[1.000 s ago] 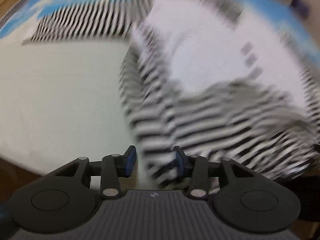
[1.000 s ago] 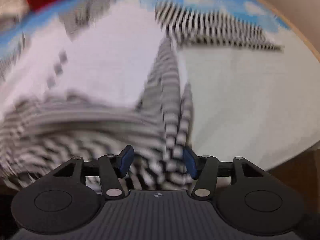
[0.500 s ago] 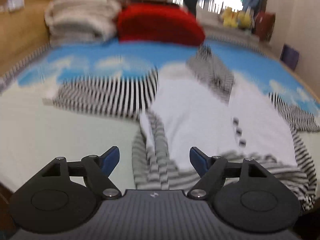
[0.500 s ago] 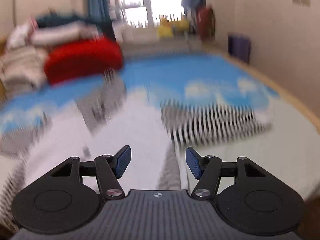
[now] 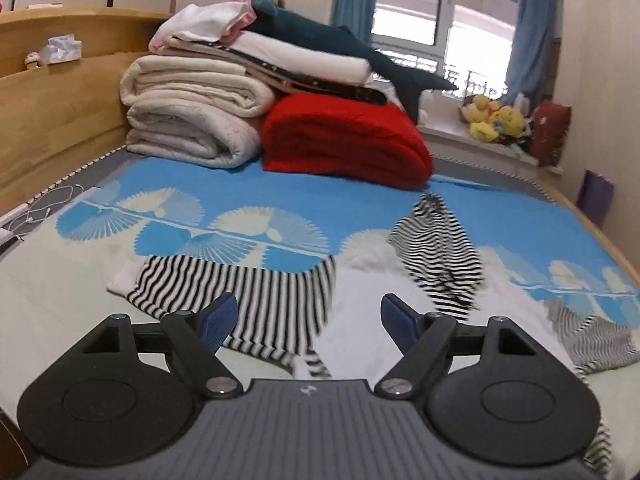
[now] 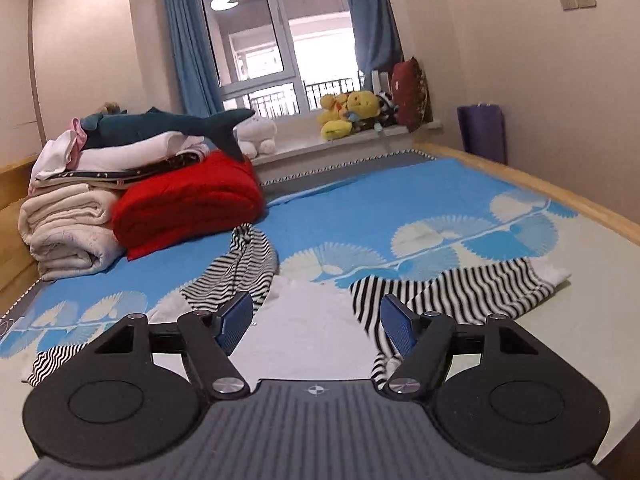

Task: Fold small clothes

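While the bed with its blue fan-patterned sheet fills the room ahead of both jaws, the garment, a small hooded top with a white body and black-and-white striped sleeves, lies spread flat just beyond and beneath them. One striped sleeve stretches out past the left gripper, whose jaws stand wide apart with nothing between them; the right gripper is likewise spread and empty. The striped hood lies crumpled farther off (toward the red quilt). I'd judge the top is laid out and folding proper hasn't begun. Next, a sleeve cuff needs pinching and carrying inward across the white body.
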Demonstrator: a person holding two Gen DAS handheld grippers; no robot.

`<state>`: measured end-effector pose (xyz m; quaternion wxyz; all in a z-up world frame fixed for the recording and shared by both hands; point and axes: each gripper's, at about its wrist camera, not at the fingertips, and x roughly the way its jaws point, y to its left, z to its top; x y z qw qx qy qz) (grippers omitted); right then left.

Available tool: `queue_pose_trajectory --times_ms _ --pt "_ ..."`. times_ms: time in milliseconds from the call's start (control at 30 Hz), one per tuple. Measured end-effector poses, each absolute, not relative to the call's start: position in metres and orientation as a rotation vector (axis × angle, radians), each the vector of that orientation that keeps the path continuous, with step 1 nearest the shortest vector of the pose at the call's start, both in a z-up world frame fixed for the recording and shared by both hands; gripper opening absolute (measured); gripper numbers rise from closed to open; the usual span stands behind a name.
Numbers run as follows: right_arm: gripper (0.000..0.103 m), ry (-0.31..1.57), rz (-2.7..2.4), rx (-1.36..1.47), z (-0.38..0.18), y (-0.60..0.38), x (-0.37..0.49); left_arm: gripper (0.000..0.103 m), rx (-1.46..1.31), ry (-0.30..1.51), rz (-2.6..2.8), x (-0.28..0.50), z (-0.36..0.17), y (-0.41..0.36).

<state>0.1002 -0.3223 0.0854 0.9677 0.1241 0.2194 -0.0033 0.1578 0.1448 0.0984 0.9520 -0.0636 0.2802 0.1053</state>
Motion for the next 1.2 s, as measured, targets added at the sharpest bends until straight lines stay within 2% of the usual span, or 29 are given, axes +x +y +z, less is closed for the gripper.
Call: queue_pose_trajectory --times_ms 167,267,367,467,533,600,800,967,1067,1200 --pt "0.072 0.449 -0.017 0.204 0.083 -0.307 0.103 0.082 -0.088 0.624 0.237 0.220 0.071 0.164" --pt "0.072 0.462 -0.019 0.194 0.081 -0.302 0.106 0.078 -0.083 0.627 0.245 0.254 0.061 0.182" --pt "0.072 0.469 -0.020 0.197 0.081 -0.297 0.110 0.067 -0.055 0.617 0.251 0.283 0.051 0.204" --pt "0.071 0.484 -0.019 0.197 0.077 -0.292 0.115 0.047 -0.033 0.622 0.272 0.298 0.030 0.231" --pt "0.066 0.496 -0.015 0.187 0.074 -0.287 0.120 0.033 -0.054 0.659 0.295 0.304 0.009 0.252" --pt "0.060 0.506 -0.012 0.170 0.071 -0.282 0.125 0.029 -0.092 0.724 0.327 0.311 -0.013 0.274" --pt "0.043 0.590 -0.015 0.083 0.060 -0.268 0.161 0.029 -0.245 0.782 0.403 0.311 -0.050 0.340" --pt "0.042 0.607 0.018 0.060 0.065 -0.254 0.200 0.031 -0.406 0.804 0.500 0.299 -0.067 0.390" --pt "0.042 0.634 0.085 0.080 0.066 -0.237 0.226 0.035 -0.569 0.803 0.530 0.293 -0.080 0.416" --pt "0.043 0.661 0.181 0.054 0.059 -0.209 0.256 0.036 -0.800 0.784 0.556 0.286 -0.099 0.441"
